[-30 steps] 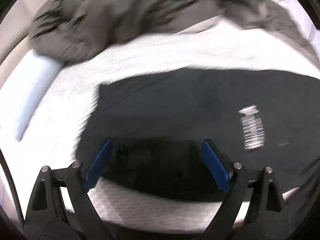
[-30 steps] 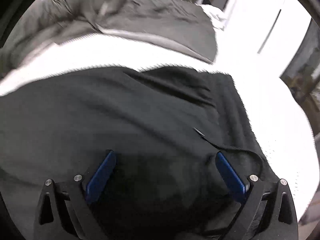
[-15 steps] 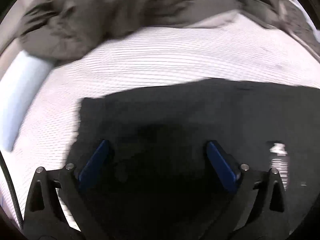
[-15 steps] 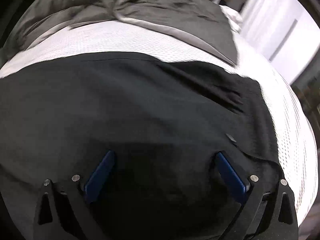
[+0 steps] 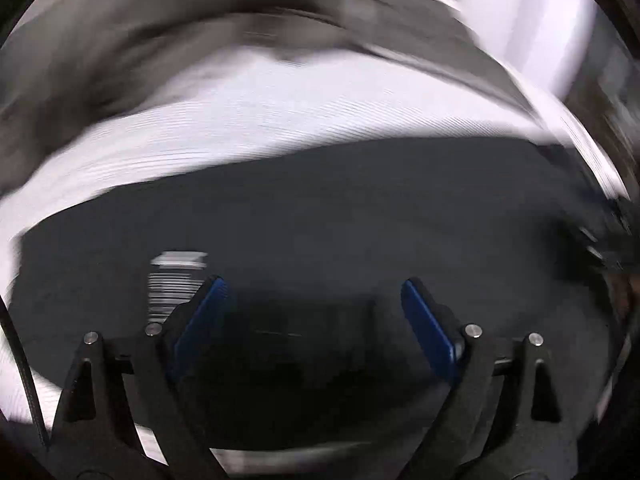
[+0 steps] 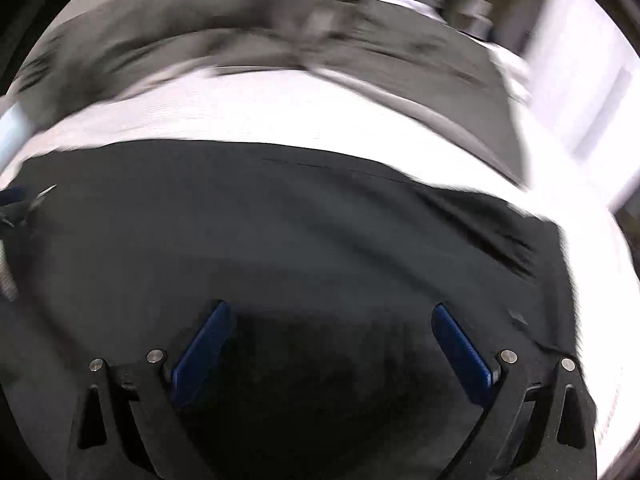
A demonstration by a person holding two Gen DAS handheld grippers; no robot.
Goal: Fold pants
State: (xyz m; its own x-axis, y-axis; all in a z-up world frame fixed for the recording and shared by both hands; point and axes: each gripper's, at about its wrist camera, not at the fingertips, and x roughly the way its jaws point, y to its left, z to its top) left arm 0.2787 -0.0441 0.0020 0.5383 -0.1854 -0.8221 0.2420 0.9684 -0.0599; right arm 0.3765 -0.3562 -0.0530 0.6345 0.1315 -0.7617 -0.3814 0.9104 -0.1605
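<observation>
Pants: black soft-fabric pants [image 6: 304, 232] lie flat on white textured bed sheet [image 6: 280, 116], no fold visible yet. Left gripper [image 5: 312, 312] w/ blue pads spread, jaws just narrowing a bit, nothing pinched; right gripper [image 6: 328, 332] spread too, both above cloth. Grey rumpled duvet [image 6: 240, 20] beyond. Best: pick edge pts well apart, pinch only top layers, lift together, keep cloth taut.

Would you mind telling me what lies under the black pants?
The black pants lie spread on a white textured bed cover, which shows beyond their far edge, with a grey blanket behind. Whatever lies directly beneath the fabric is covered.
</observation>
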